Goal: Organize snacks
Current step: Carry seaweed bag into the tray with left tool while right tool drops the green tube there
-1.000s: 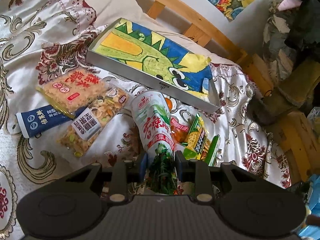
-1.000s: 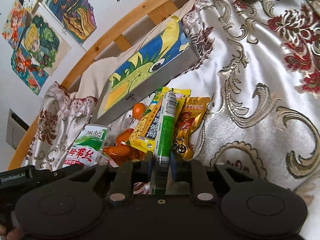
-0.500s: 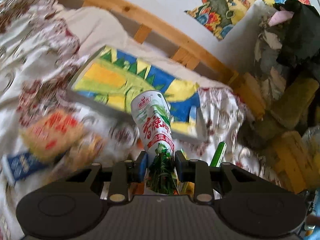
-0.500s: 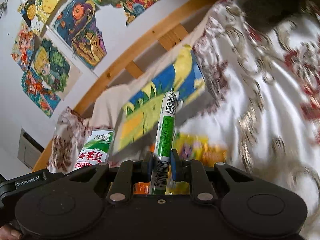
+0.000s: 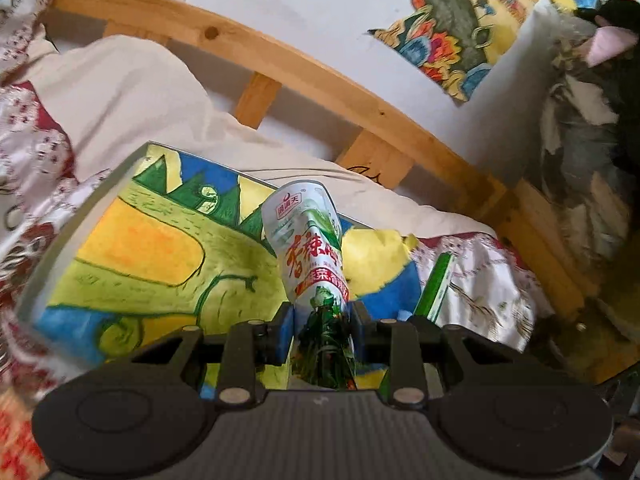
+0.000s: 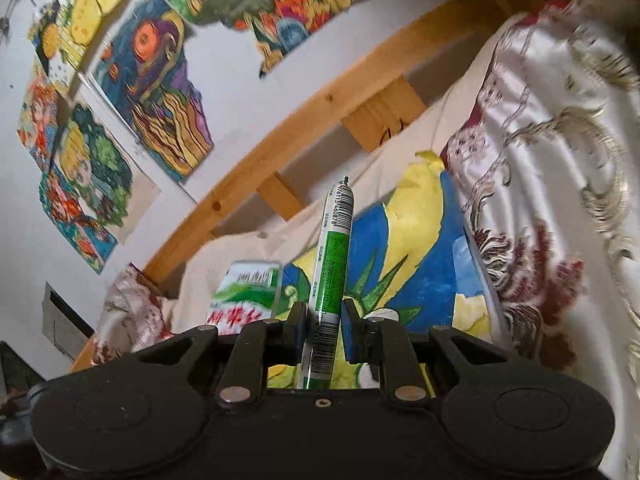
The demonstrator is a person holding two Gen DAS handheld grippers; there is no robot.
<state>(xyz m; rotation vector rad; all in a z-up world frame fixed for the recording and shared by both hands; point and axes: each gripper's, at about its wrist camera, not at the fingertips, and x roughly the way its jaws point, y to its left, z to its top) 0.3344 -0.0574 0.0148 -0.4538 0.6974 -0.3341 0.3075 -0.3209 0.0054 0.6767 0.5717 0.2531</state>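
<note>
The green-and-white snack pouch [image 5: 310, 256] is pinched at its lower, crumpled end between the jaws of the left gripper [image 5: 322, 330], its long axis running straight away from the camera and tilting upward, the printed top flaring wide above the painted tray [image 5: 140, 264] that lies on the bed. It looks light and soft, a foil bag that buckles where it is squeezed, so a hold low on the sealed end seems sound, though the slick film could slip if the grip eased. In the right wrist view the slim green sausage stick [image 6: 332, 264] is clamped between the jaws of the right gripper [image 6: 324, 330] near its barcoded base, standing almost upright with its crimped tip pointing up and away; it seems firm, light and smooth-skinned, best taken across its width as here. Both snacks hang over the tray's dinosaur picture, the stick just right of the pouch. Behind runs the wooden bed rail [image 5: 304, 76], with a patterned quilt [image 6: 560, 160] to the right and drawings [image 6: 152, 92] on the wall.
</note>
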